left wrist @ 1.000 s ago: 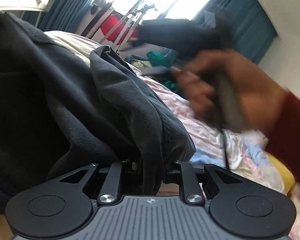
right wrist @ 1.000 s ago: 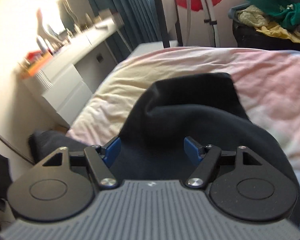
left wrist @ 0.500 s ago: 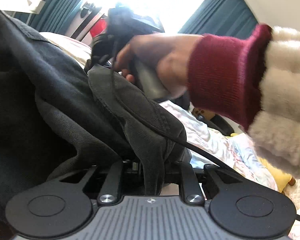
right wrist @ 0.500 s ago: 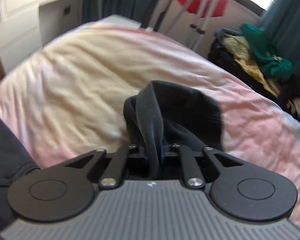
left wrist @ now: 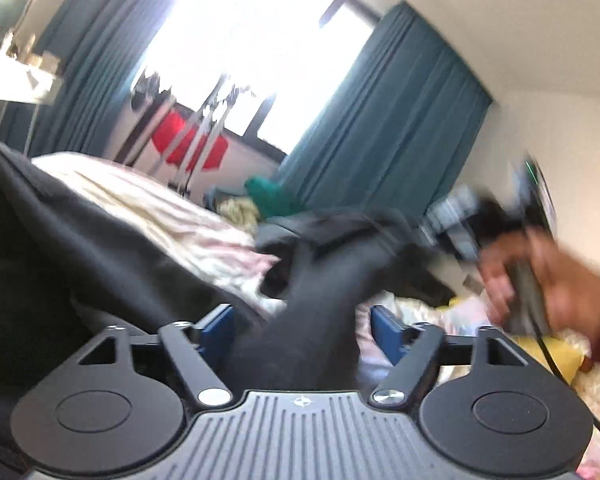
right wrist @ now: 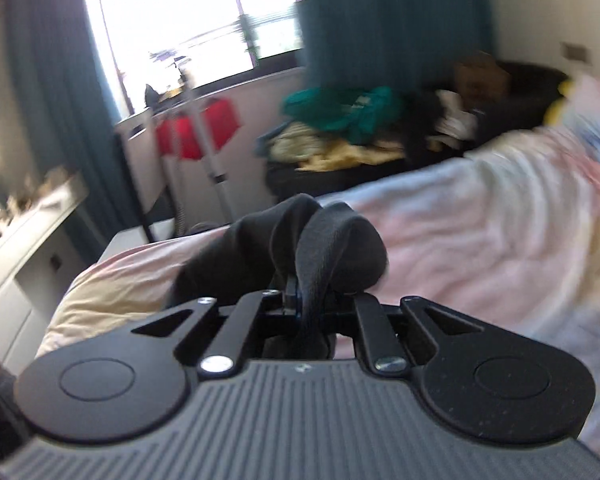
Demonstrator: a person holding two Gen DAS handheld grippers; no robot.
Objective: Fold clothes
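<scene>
A dark grey garment [left wrist: 324, 280] stretches from between my left gripper's fingers toward the right hand. My left gripper [left wrist: 304, 326] is open, its blue pads [left wrist: 220, 326] apart with the cloth lying loose between them. More of the garment [left wrist: 40, 264] hangs at the left. My right gripper [right wrist: 306, 300] is shut on a bunched fold of the same dark garment [right wrist: 300, 236] and holds it above the pink bedspread [right wrist: 480, 240]. The right hand with its gripper [left wrist: 540, 272] shows blurred in the left wrist view.
The bed [left wrist: 172, 216] runs under both grippers. A pile of green and yellow clothes [right wrist: 348, 124] lies on a dark case beyond the bed. A drying rack with a red item [right wrist: 198, 132] stands by the window. A white desk [right wrist: 20, 240] is at the left.
My left gripper has opened and let go of the garment. My right gripper has shut on the cloth and pulled it up and to the right.
</scene>
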